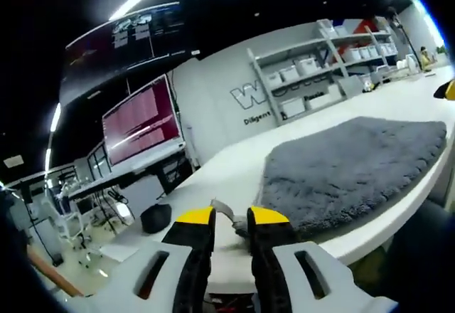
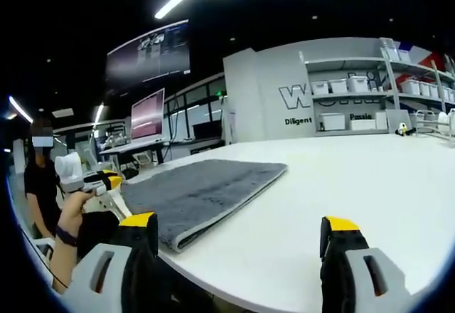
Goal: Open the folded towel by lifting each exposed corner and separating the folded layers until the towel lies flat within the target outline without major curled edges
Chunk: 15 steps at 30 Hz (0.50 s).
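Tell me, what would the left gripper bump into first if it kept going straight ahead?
Probably the near corner of the grey towel. The left gripper has its fingers nearly closed just at that edge, over the white table; depth is hard to judge.

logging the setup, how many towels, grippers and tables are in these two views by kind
towel: 1
grippers: 2, left gripper and right gripper
table: 1
total: 4
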Tool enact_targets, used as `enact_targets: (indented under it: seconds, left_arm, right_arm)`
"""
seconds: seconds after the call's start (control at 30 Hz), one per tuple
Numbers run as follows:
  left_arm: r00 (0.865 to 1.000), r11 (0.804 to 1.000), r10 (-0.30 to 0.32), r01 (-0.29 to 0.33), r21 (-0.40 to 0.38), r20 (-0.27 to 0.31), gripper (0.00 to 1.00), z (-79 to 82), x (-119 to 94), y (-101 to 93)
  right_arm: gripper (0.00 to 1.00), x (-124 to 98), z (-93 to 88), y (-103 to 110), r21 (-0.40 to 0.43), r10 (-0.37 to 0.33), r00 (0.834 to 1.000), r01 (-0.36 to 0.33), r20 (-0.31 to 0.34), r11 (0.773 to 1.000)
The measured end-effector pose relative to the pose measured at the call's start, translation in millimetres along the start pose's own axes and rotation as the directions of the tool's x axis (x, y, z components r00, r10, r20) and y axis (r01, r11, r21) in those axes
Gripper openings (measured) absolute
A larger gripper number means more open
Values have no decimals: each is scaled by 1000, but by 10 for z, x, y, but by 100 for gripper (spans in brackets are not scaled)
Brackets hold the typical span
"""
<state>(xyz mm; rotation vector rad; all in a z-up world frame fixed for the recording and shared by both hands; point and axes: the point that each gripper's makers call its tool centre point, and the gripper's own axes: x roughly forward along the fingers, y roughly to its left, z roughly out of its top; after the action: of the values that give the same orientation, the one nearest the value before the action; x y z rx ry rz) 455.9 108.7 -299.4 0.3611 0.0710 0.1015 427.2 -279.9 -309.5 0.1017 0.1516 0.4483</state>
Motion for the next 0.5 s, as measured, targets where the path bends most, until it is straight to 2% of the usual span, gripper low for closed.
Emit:
enact_targets:
  seconds: [0.13,0.23,0.37,0.47,0.5]
  left_arm:
    - [998,996,-65,66,-53,25,26,94,-25,-107]
    - [989,983,-141,145,-115,42,33,172,-56,-225]
    - [969,954,-240,248,-169,65,43,264,-112,-379]
    - [951,931,-307,310,-194,46,56,267,-140,-497]
    - [942,917,-334,335,-216,40,63,264,-148,-547]
  right_arm:
    - [96,0,4,15,-3,2,1000,-2,1,1000]
    - [96,3,7,11,-2,2,1000,-2,2,1000]
    - [96,11,10,14,-4,4,1000,-4,1,1000]
    - [96,18,15,31,-8,11,1000,-11,0,1000]
    - [96,21,17,35,-9,12,1000,-12,0,1000]
